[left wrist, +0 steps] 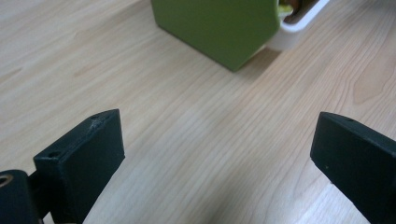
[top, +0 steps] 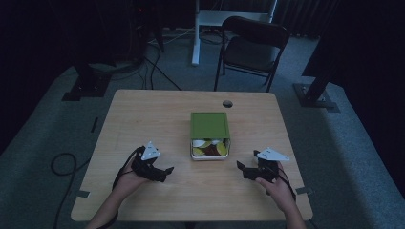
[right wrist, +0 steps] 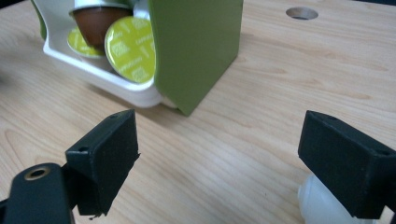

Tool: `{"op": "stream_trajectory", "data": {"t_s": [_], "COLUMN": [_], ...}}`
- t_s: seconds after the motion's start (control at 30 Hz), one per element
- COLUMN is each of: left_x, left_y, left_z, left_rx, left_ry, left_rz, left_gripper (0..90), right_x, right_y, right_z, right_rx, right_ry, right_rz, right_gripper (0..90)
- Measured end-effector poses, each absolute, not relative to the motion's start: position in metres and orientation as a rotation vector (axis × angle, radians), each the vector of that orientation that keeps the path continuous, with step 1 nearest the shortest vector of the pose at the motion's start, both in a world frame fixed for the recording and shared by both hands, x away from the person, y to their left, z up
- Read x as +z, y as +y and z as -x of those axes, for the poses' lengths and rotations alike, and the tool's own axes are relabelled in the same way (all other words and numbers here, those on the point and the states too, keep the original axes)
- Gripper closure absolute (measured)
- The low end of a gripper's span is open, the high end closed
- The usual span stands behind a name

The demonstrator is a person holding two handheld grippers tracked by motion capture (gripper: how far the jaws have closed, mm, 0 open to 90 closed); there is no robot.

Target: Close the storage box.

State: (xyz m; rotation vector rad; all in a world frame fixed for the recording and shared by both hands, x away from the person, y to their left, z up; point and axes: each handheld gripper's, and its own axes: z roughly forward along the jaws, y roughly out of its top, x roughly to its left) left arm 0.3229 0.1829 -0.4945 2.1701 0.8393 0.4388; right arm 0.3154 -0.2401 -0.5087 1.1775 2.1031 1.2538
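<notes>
Down at the near edge of the table [top: 143,200], two forearms come in from the bottom of the high view, each hand wrapped around a gripper. The left gripper [top: 165,172] sits low over the wood on the left side, jaws spread wide with nothing but bare tabletop between them, and its own view confirms it: two black blocks far apart, grain running clear through the gap. Over on the right, the right gripper [top: 242,168] mirrors it, jaws also wide and holding nothing; in the right gripper view a small whitish object [right wrist: 322,205] peeks out just under the right-hand jaw, too cut off to identify. Move up the table and there, between the two grippers and a little farther back, stands the green box [top: 209,125], near the table's middle. A white tray [top: 210,156] pokes out of its near end, facing the person, and it is loaded with coffee pods [top: 210,147]. The right gripper view shows them well: a brown pod [right wrist: 95,21] upright among yellow-green foil lids [right wrist: 130,49], all leaning inside the tray. Neither gripper touches the box; both are near it. Beyond it, a round hole [top: 227,103] in the tabletop, then a dark folding chair [top: 253,45] on the carpet.
</notes>
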Motion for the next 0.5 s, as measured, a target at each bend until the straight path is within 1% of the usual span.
{"op": "stream_trajectory", "data": {"t_s": [0.5], "left_x": [-0.515], "left_y": [0.202], "left_z": [-0.311], "left_rx": [0.423], "left_ry": [0.880], "left_rz": [-2.197], "left_gripper": [2.9], "right_x": [-0.526], "right_y": [-0.242], "right_z": [-0.304], "right_rx": [1.202], "right_ry": [2.153], "right_rz": [-1.180], "right_gripper": [11.8]}}
